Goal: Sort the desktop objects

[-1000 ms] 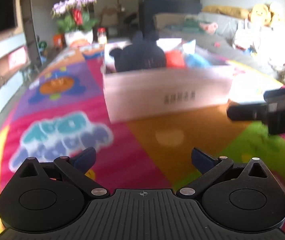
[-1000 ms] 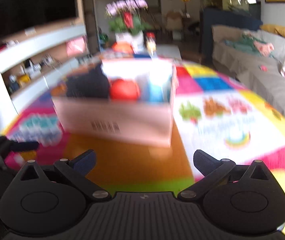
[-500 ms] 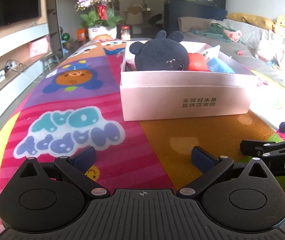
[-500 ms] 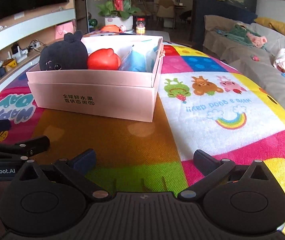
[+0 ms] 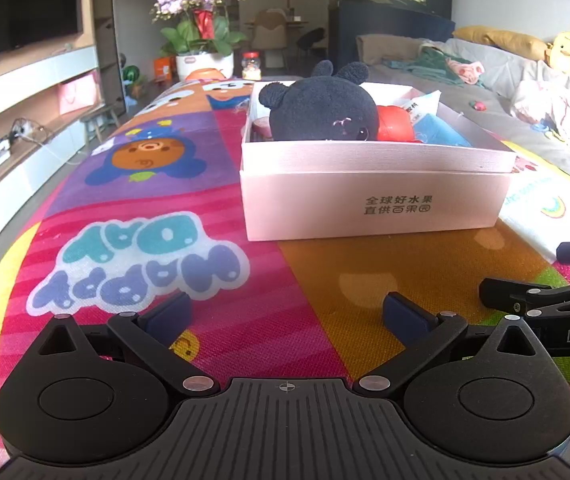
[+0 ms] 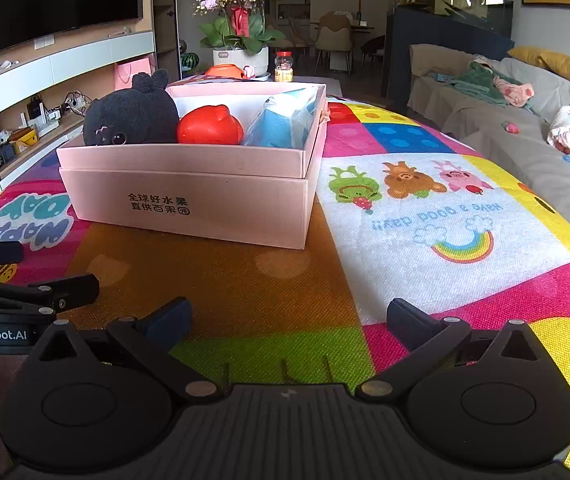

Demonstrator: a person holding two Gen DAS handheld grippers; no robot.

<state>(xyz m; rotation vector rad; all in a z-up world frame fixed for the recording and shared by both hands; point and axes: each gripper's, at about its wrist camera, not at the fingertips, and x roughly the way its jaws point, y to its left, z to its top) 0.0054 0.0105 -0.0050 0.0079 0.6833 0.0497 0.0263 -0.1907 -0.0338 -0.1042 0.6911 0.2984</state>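
A pale pink cardboard box [image 5: 373, 204] [image 6: 189, 196] stands on the colourful play mat. Inside it sit a black plush toy [image 5: 321, 110] [image 6: 133, 116], a red toy [image 5: 395, 126] [image 6: 209, 126] and a blue-and-white packet [image 5: 441, 130] [image 6: 285, 120]. My left gripper [image 5: 285, 318] rests low on the mat in front of the box, open, nothing between its fingers. My right gripper [image 6: 289, 316] is also open and empty, in front of the box's right corner. Each gripper shows at the other view's edge.
The play mat [image 6: 425, 216] covers the table. A potted orchid [image 6: 241, 36] and a small jar [image 6: 283, 66] stand beyond the box. A TV shelf unit [image 5: 25, 92] runs along the left, a grey sofa [image 6: 525, 120] with clothes along the right.
Both grippers swung and settled low on the mat facing the box; the views went from blurred to steady. Both stayed open and empty.
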